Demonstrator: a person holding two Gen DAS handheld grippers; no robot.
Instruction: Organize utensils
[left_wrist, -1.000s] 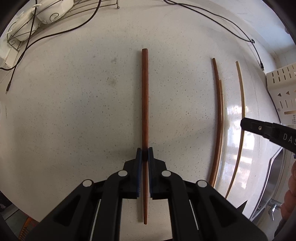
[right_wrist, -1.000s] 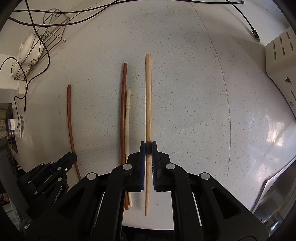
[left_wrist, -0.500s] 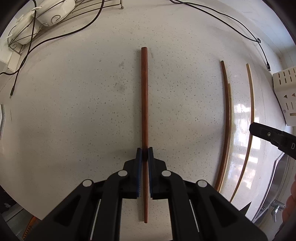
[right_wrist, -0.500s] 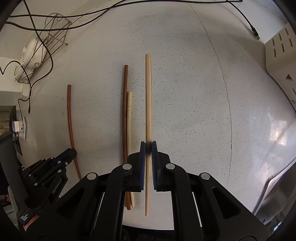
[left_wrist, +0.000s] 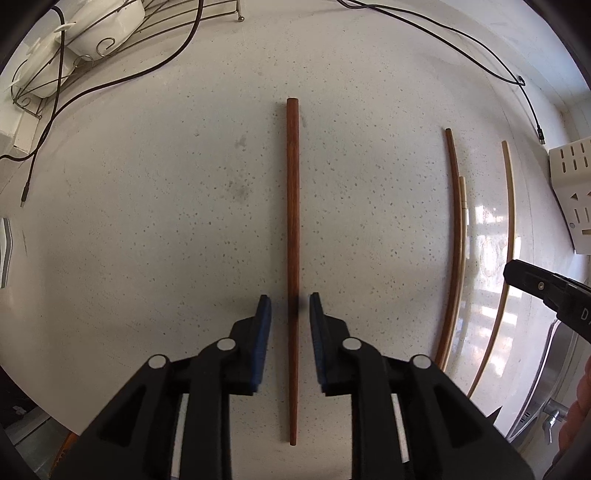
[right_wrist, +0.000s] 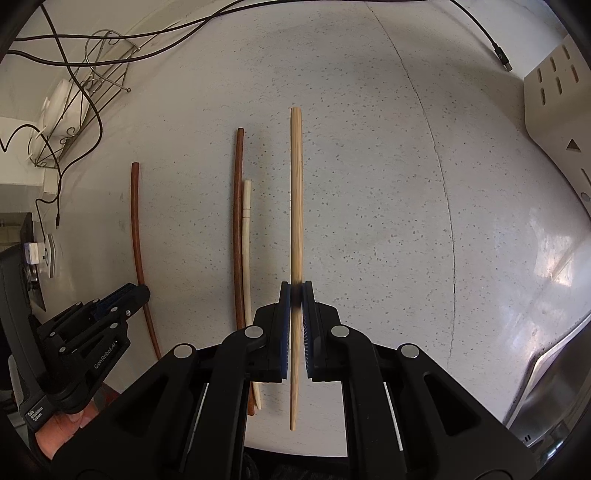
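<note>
The left tool (left_wrist: 290, 304) had just been opening; its pads stood narrowly clear of the dark chopstick (left_wrist: 292, 221) lying between them on the desk (left_wrist: 147, 221). The right tool (right_wrist: 295, 291) clamped the pale chopstick (right_wrist: 296, 184).

Right wrist view: left gripper (right_wrist: 142, 291) body carries white lettering "GenRobot.AI" along its black side. Lower on the same body, a small two-line white label; first word looks like "Data", the rest too small to read.

Left wrist view: right gripper (left_wrist: 511, 271) enters at the right edge, white letters cut off by the frame, only "D" and part of a next letter legible.
</note>
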